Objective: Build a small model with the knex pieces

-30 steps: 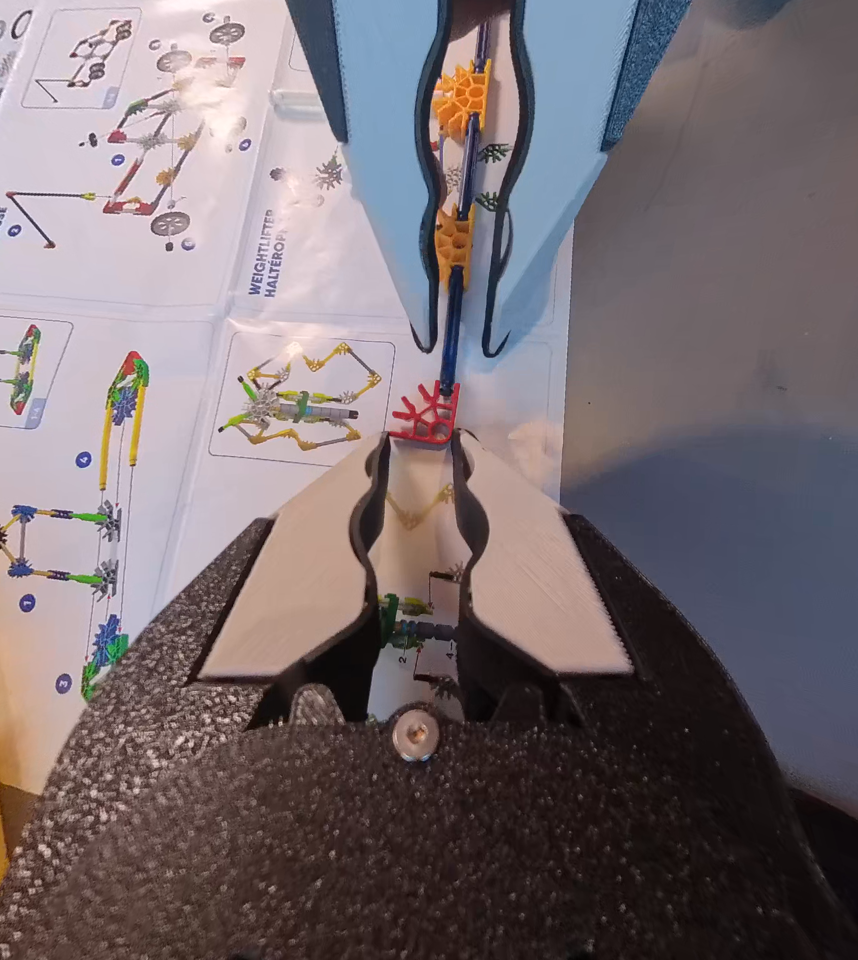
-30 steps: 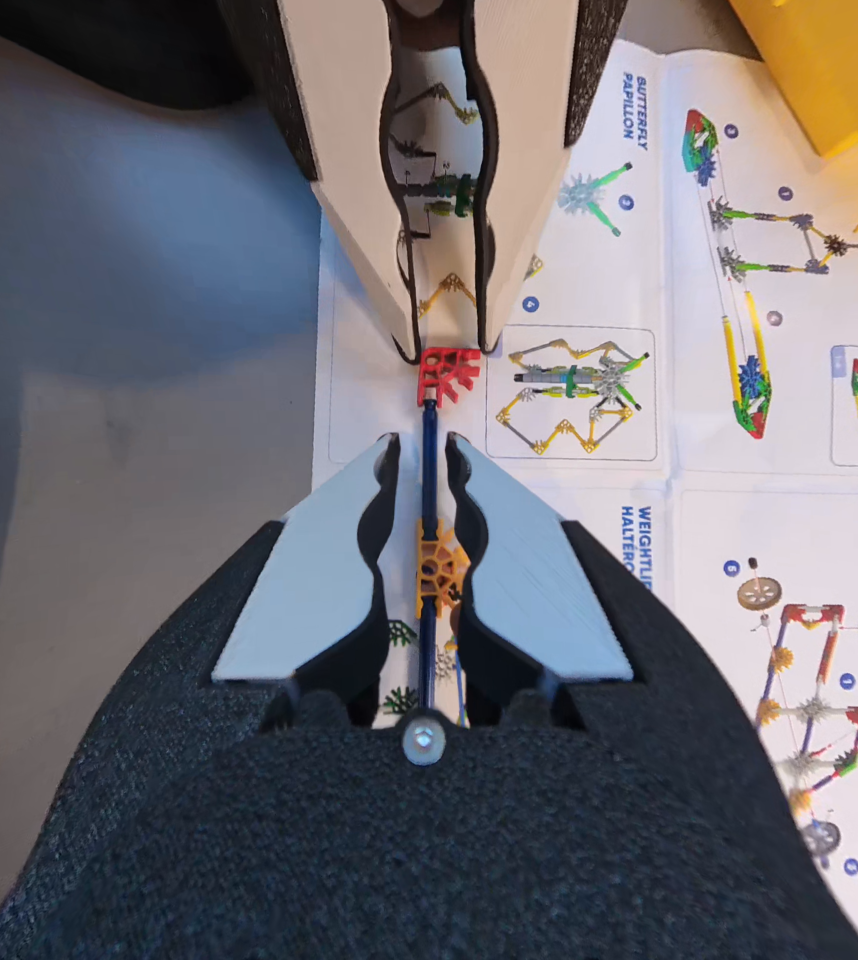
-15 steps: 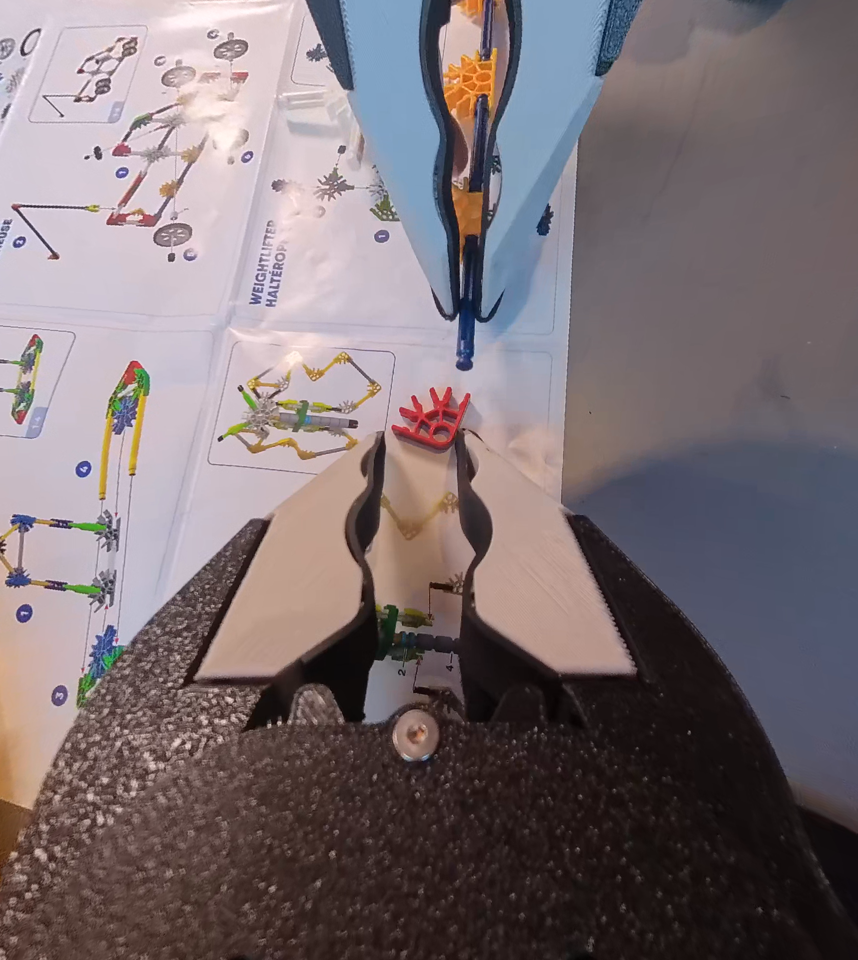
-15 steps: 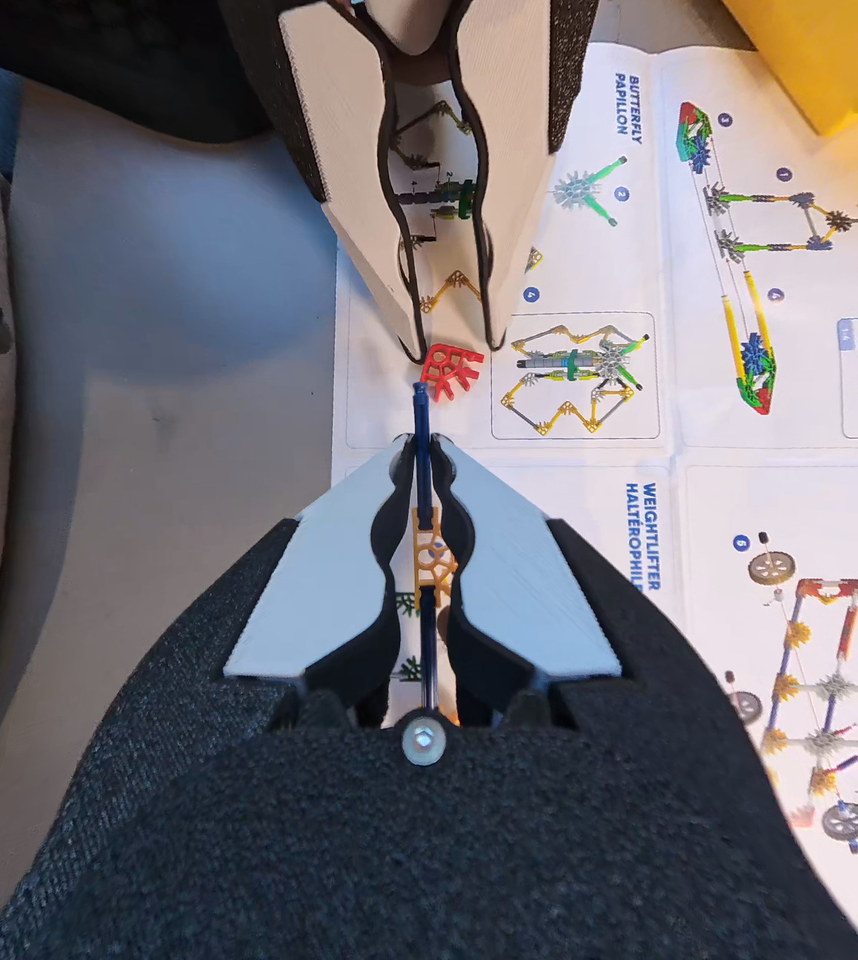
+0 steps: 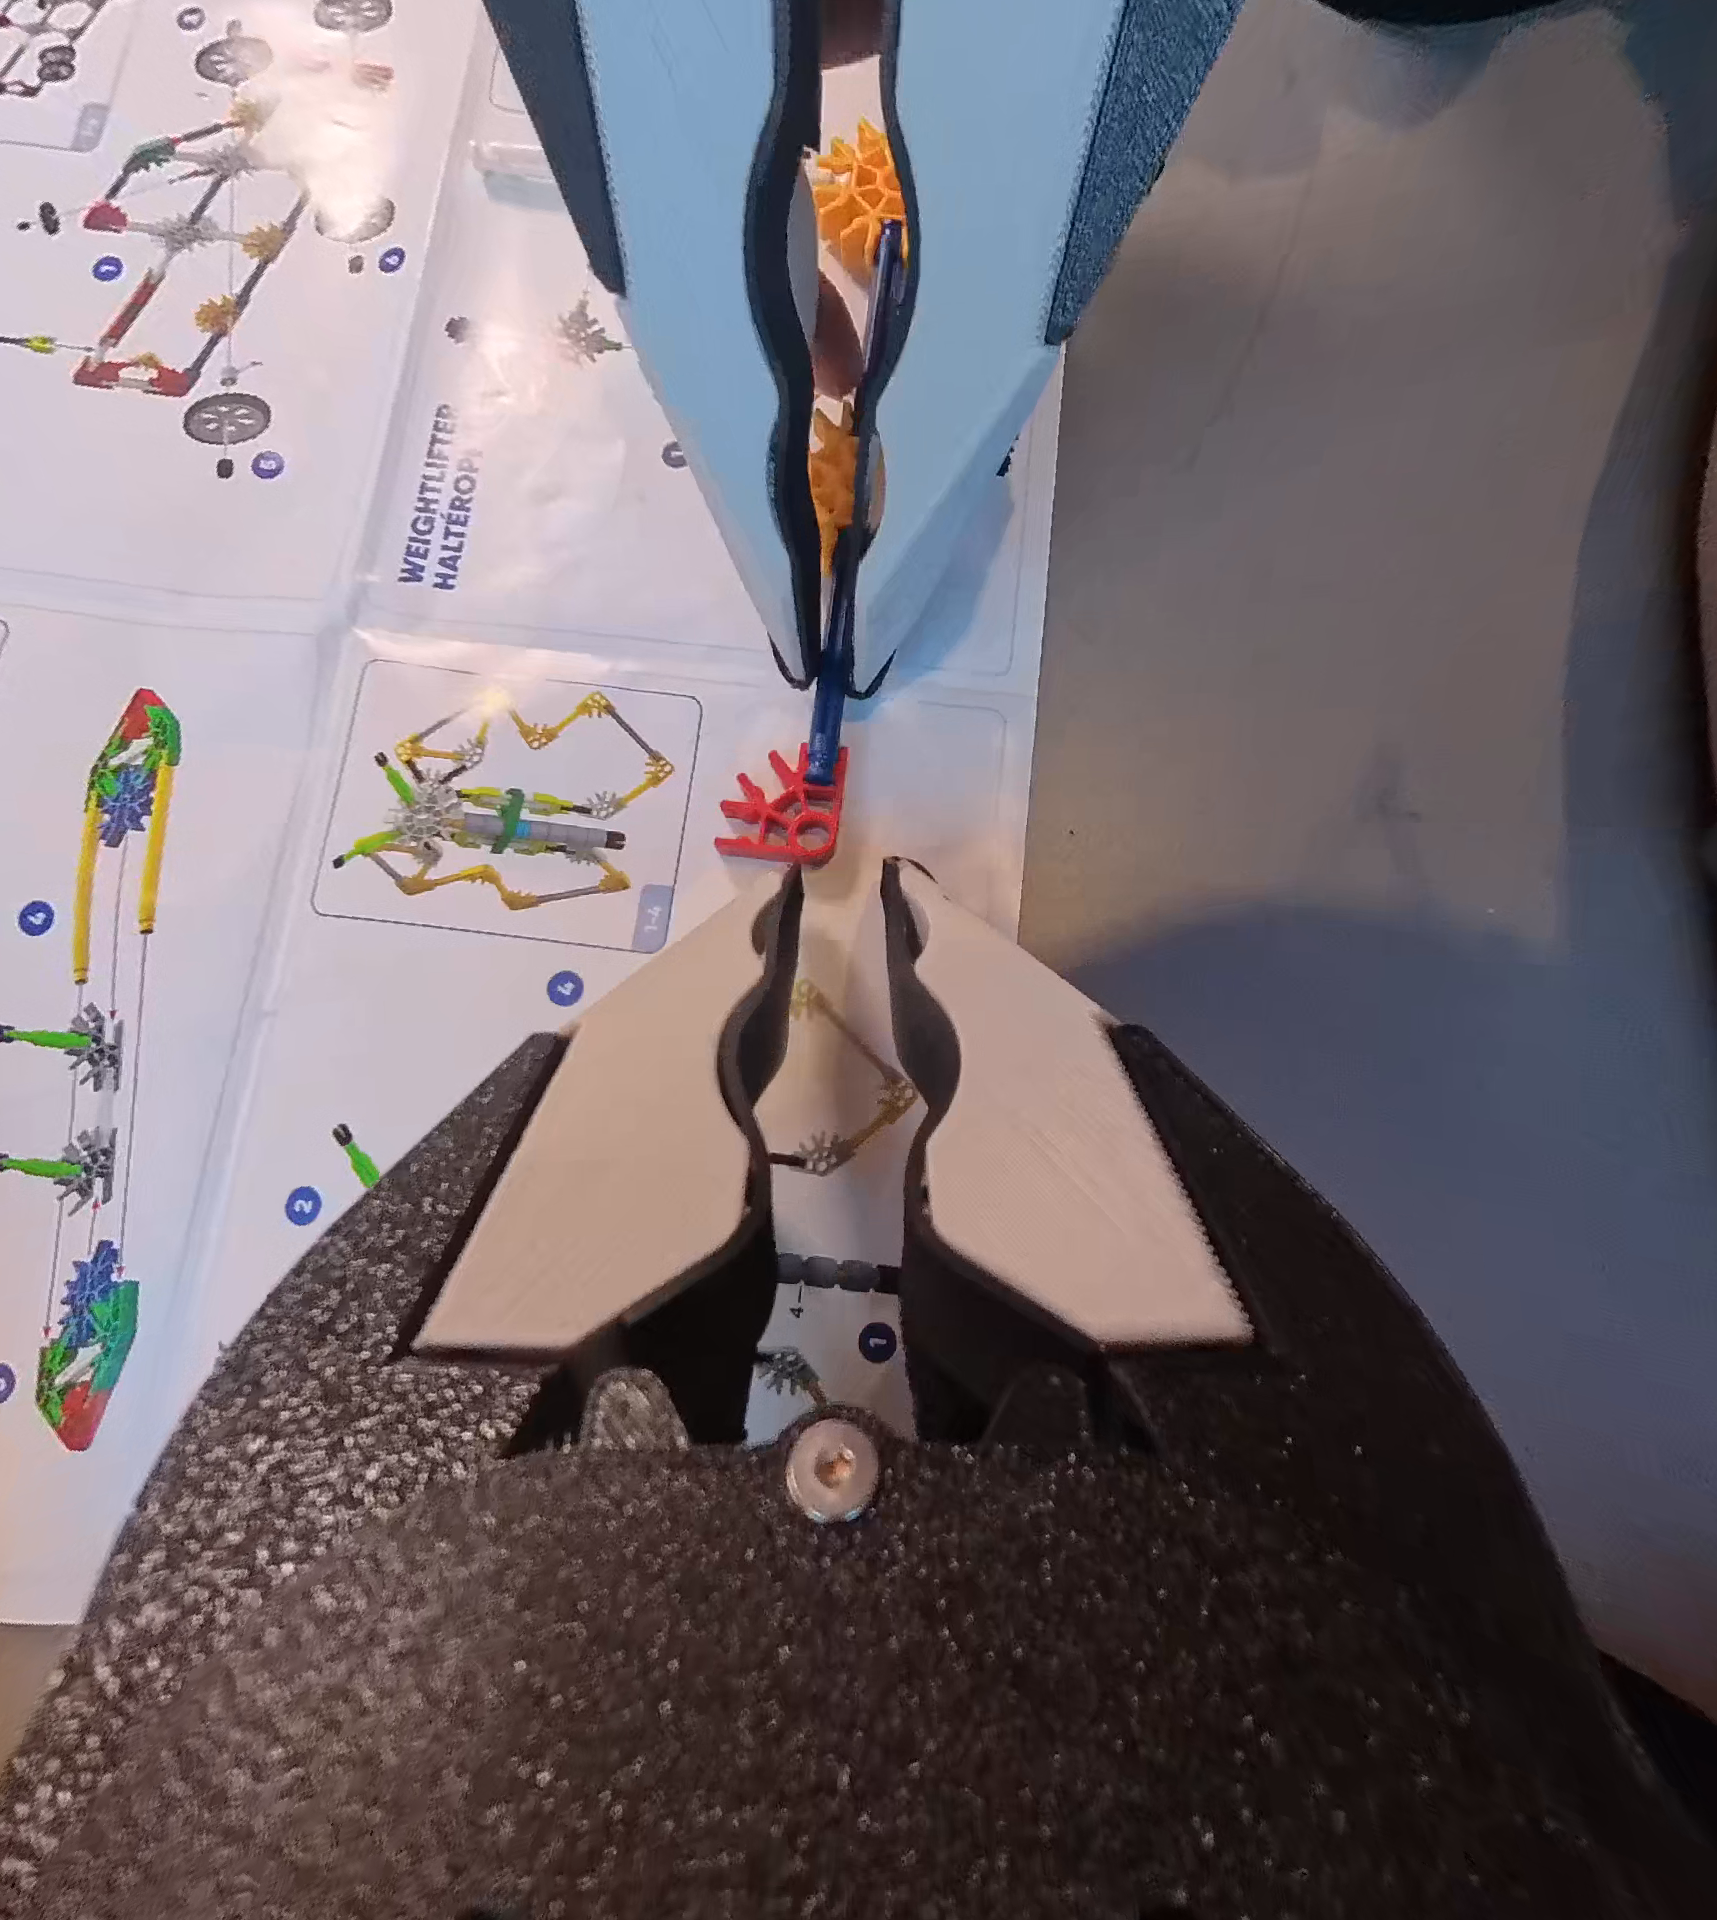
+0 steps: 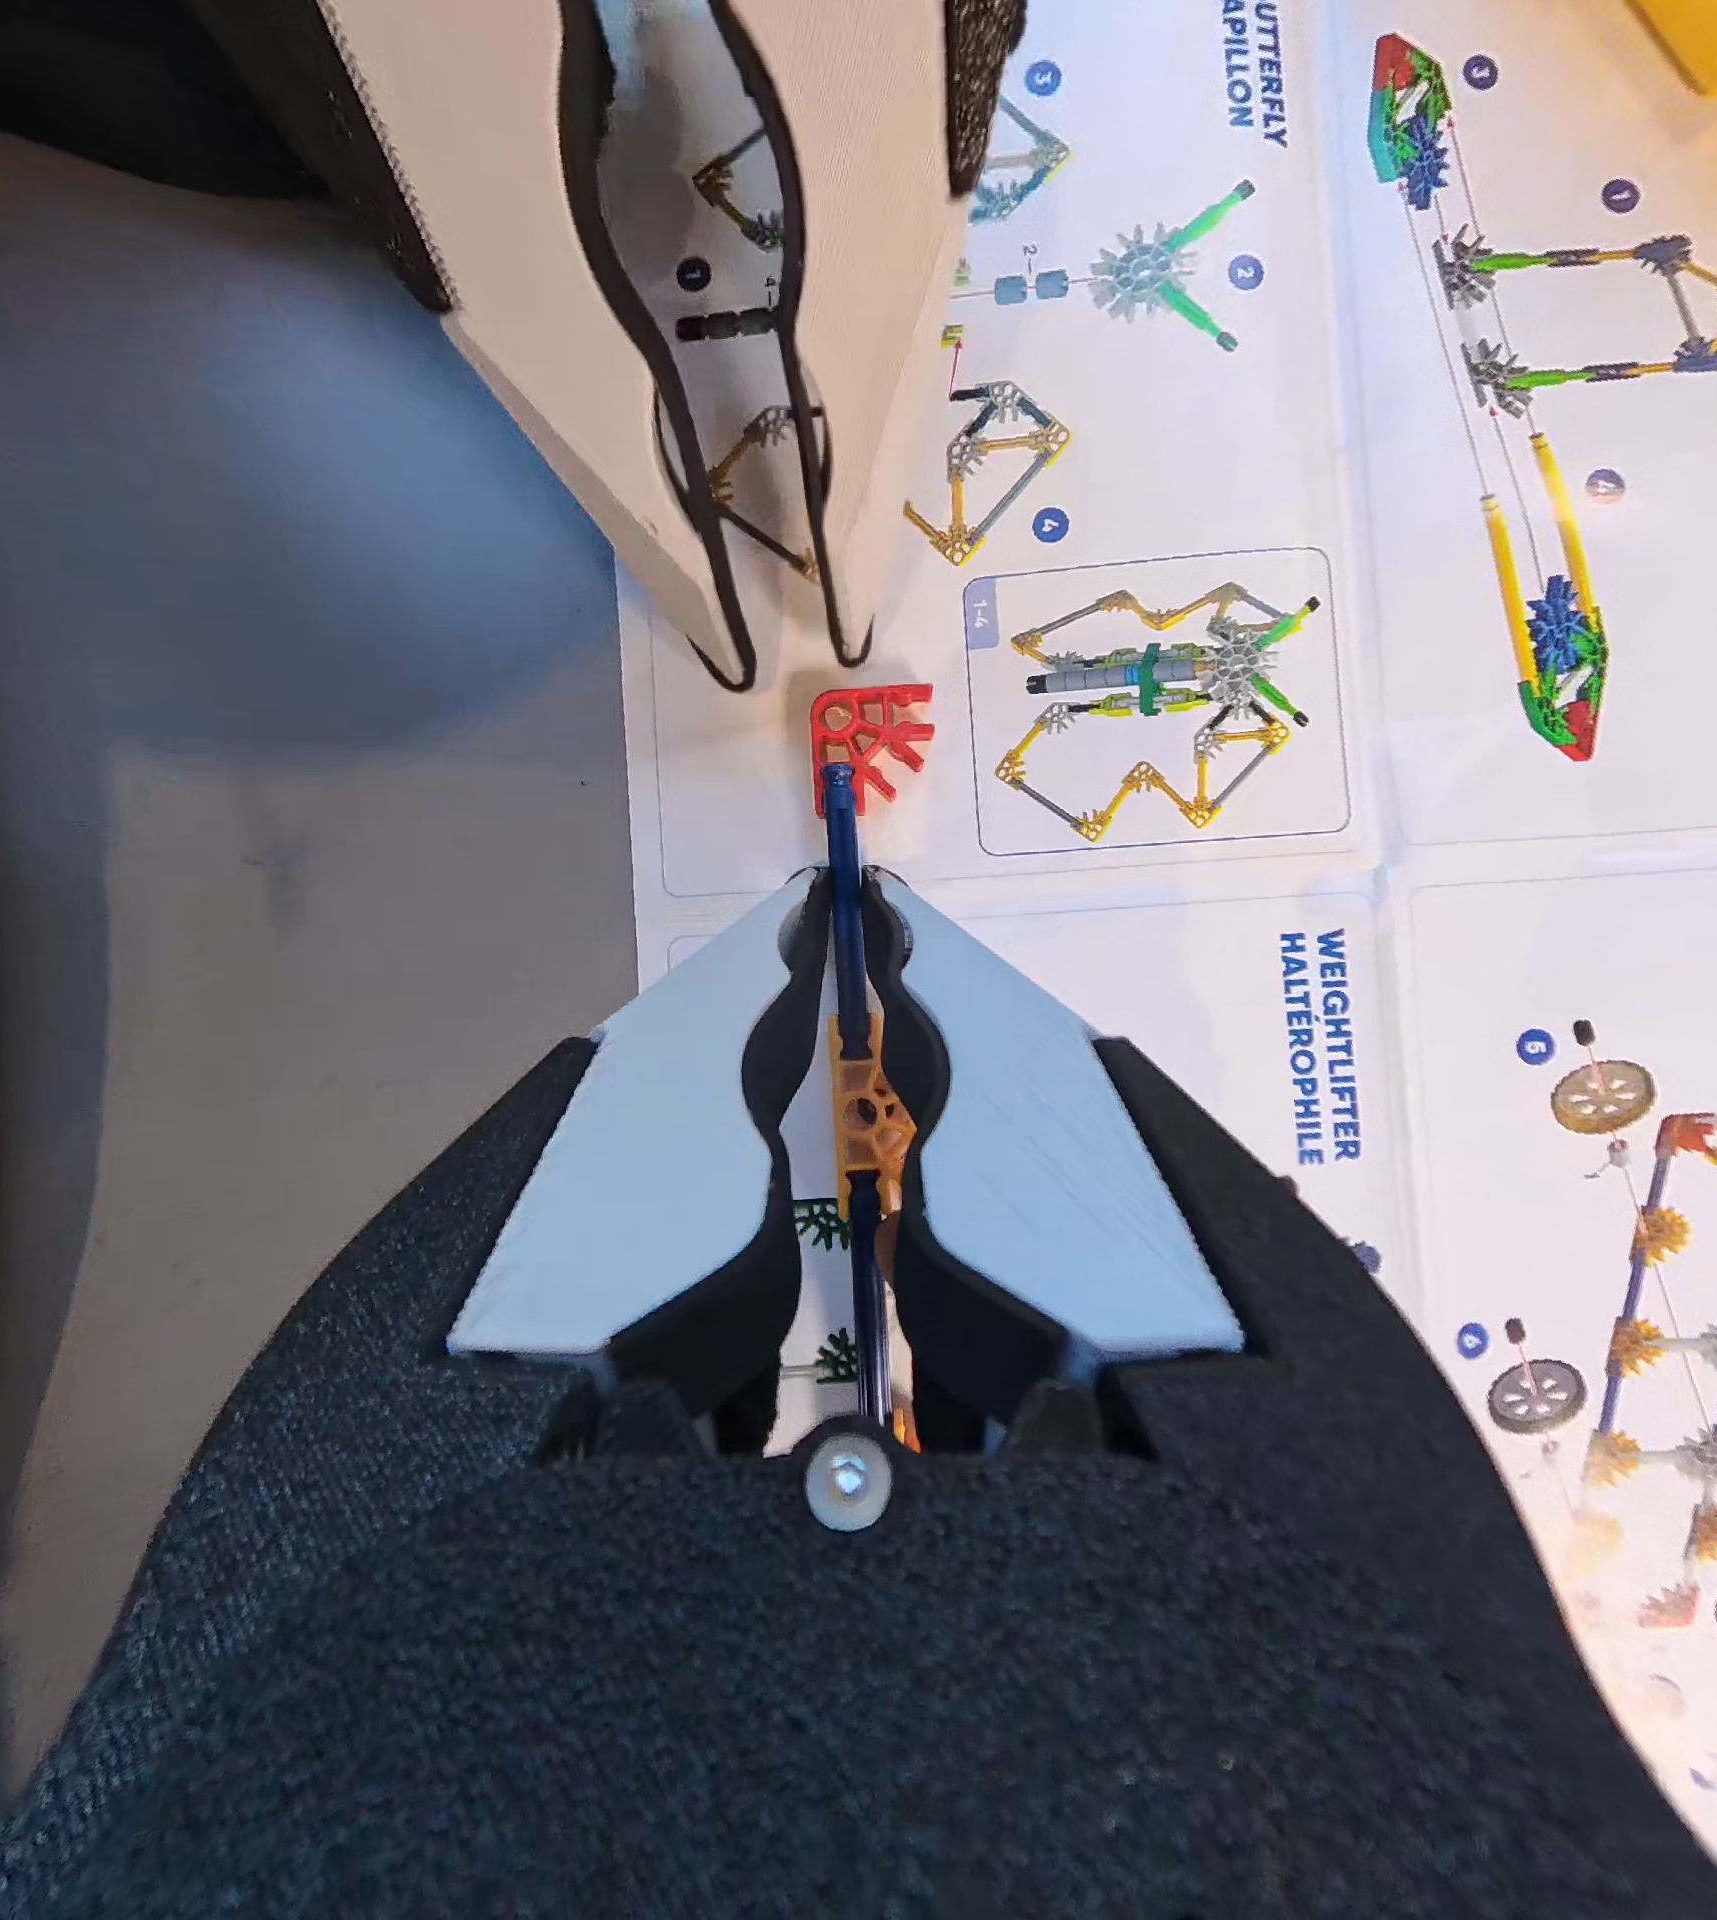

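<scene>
Each wrist camera sits behind its own fingers, looking steeply down at close range. The two views face one another across a red connector (image 5: 781, 812) (image 6: 866, 744) on the instruction sheet (image 5: 241, 582) (image 6: 1145, 935); both share it, the sheet's edge and the opposite gripper's fingers.

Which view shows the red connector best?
The right wrist view: the red connector lies flat and unobstructed, the blue rod meeting its corner. The left wrist view shows it too, equally whole but smaller.
</scene>
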A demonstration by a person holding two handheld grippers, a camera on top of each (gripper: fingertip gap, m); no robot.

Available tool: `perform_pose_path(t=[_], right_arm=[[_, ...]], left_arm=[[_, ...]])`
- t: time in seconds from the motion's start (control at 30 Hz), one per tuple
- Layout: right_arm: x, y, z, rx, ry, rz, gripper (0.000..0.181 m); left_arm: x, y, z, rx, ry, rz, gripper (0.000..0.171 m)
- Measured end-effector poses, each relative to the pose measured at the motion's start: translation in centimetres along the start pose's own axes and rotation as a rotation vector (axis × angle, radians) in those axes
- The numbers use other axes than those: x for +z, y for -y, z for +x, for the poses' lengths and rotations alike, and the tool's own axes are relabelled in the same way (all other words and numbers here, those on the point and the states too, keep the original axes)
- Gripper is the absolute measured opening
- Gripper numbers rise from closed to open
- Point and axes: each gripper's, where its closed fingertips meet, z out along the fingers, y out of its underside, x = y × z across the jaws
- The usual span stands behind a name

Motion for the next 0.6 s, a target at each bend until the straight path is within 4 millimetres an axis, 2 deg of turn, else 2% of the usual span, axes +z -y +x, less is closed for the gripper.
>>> perform_pose_path(t=[0.07, 0.23, 0.4, 0.47, 0.6], right_arm=[[0.0, 0.0, 0.0, 0.005, 0.001, 0.0, 0.005], [0.0, 0.0, 0.0, -0.002, -0.004, -0.006, 0.005], [-0.1, 0.0, 0.1, -0.014, -0.022, -0.01, 0.006], [-0.4, 0.5, 0.3, -0.012, -0.03, 0.018, 0.008], [-0.6, 1.6, -0.1, -0.021, -0.007, 0.044, 0.0]], left_arm=[[-0.2, 0.1, -0.6, -0.001, 0.026, 0.017, 0.014], [0.6, 0.4, -1.5, 0.049, 0.077, 0.035, 0.034], [1.0, 0.3, -1.3, 0.059, 0.07, 0.029, 0.025], [1.0, 0.3, -1.2, 0.06, 0.073, 0.026, 0.024], [1.0, 0.3, -1.2, 0.057, 0.076, 0.024, 0.024]])
